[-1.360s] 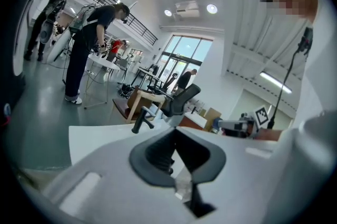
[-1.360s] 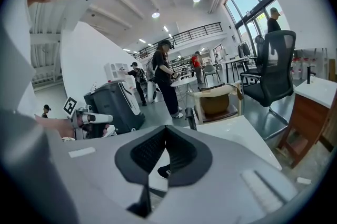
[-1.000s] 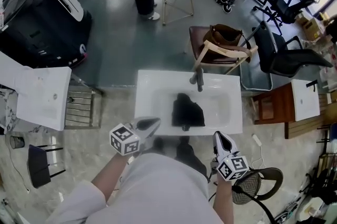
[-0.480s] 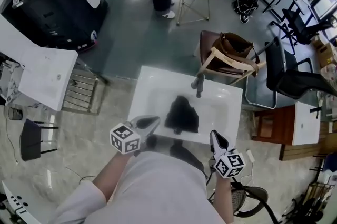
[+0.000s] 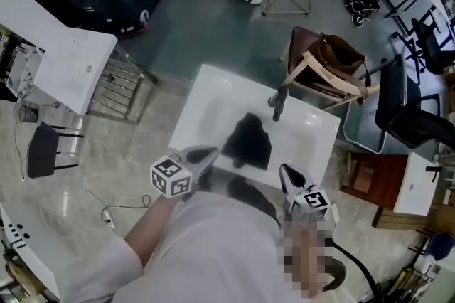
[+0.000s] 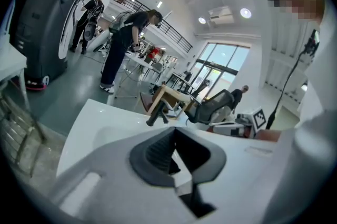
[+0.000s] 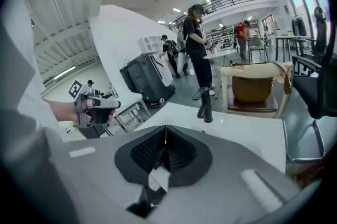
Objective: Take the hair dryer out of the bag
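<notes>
Left claw [image 5: 207,152] is pinched fully shut with nothing in it, hovering at the near rim of the white washbasin [image 5: 195,106]. The black bag [image 5: 247,141] lies in the bowl at about 2 o'clock from that claw, close but not touching. In the left gripper view [image 6: 176,136] the pads meet with only basin behind them. I can't make out the hair dryer itself, since the bag is just a dark lump from up here. The black faucet [image 5: 279,104] stands at 1 o'clock from the bag, on the far rim. Right claw [image 5: 284,171] is also closed and empty [image 7: 166,133], and the bag sits at 10 o'clock from it. Nothing lies between either claw and the bag. Off to the left are a white table [image 5: 71,63] and a metal rack [image 5: 121,92]; to the right, a wooden chair [image 5: 323,77] holding a brown handbag [image 5: 340,52]. The floor is pale marble close by and grey further out
</notes>
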`<state>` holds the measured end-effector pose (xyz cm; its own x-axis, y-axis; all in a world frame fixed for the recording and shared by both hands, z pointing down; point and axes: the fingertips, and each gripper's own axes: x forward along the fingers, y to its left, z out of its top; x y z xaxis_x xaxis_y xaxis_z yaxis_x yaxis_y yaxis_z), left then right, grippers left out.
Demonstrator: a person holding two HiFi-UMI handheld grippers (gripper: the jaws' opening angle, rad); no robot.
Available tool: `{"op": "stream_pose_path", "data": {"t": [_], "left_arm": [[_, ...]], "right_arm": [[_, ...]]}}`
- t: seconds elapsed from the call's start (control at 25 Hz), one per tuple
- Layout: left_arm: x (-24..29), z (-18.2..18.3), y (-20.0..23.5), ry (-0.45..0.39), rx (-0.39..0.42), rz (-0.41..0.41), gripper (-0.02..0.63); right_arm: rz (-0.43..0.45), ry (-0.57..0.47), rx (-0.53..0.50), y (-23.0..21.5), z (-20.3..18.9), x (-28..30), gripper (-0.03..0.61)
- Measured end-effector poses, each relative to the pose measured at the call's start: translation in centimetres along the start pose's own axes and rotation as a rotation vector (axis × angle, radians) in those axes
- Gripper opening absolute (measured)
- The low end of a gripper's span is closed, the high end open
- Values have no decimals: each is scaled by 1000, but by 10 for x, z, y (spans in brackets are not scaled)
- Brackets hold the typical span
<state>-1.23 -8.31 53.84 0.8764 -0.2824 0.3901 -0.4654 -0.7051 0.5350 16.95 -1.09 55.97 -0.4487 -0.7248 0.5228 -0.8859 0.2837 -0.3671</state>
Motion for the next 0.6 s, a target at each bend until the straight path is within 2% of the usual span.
{"op": "stream_pose_path", "data": {"t": [0.6], "left_arm": [[25, -38, 13, 44, -76, 97, 0]], "right_arm": [[222, 240, -44, -14, -63, 73, 39]]}}
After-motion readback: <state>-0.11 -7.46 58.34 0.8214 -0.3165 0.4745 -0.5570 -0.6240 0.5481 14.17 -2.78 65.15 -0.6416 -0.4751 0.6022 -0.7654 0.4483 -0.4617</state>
